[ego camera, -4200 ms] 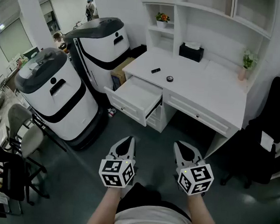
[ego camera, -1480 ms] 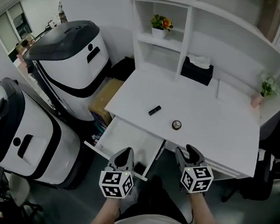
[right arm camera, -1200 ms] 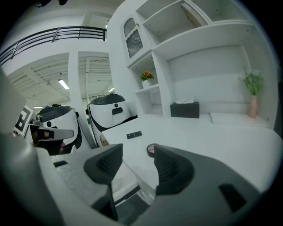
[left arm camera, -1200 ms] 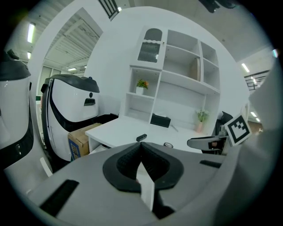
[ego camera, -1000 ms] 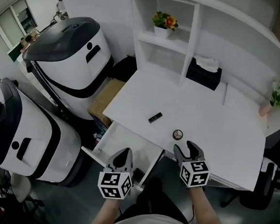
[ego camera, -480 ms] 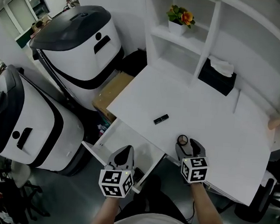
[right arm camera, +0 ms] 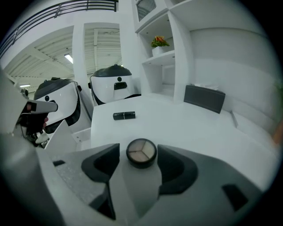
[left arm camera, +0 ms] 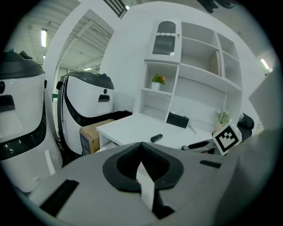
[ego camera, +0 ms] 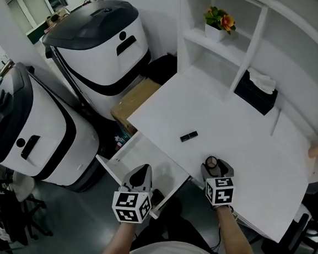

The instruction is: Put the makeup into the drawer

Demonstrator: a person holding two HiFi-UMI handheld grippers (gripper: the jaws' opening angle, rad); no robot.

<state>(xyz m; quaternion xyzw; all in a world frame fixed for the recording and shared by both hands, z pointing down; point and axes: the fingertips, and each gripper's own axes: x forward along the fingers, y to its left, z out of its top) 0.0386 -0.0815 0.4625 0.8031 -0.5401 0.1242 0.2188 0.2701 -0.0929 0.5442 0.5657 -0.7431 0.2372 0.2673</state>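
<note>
**Right jaws around the compact, drawer open**

Head view: the drawer (ego camera: 124,158) is pulled out from the desk (ego camera: 241,131), and what I see of its inside is white bottom – the left gripper (ego camera: 139,173) hangs over its front edge and hides part of it. The round compact (ego camera: 212,161) lies on the desk near the front edge, at 2 o'clock from the drawer, with the right gripper (ego camera: 216,166) at it. The black lipstick (ego camera: 189,136) lies flat at 10 o'clock from the compact, its long axis running about 8 to 2. A second ago the compact sat clear ahead of the right tips; now they are alongside it.

Left gripper view: the left gripper (left arm camera: 141,145) has its jaws together, with nothing between them. The lipstick (left arm camera: 156,138) shows on the desk at 1 o'clock.

Right gripper view: the right gripper (right arm camera: 139,155) has just been opening – its jaws stand apart with the compact (right arm camera: 141,152) between them, face up, a thin gap on either side. The lipstick (right arm camera: 124,115) lies crosswise at 11 o'clock, axis 9 to 3.
</note>
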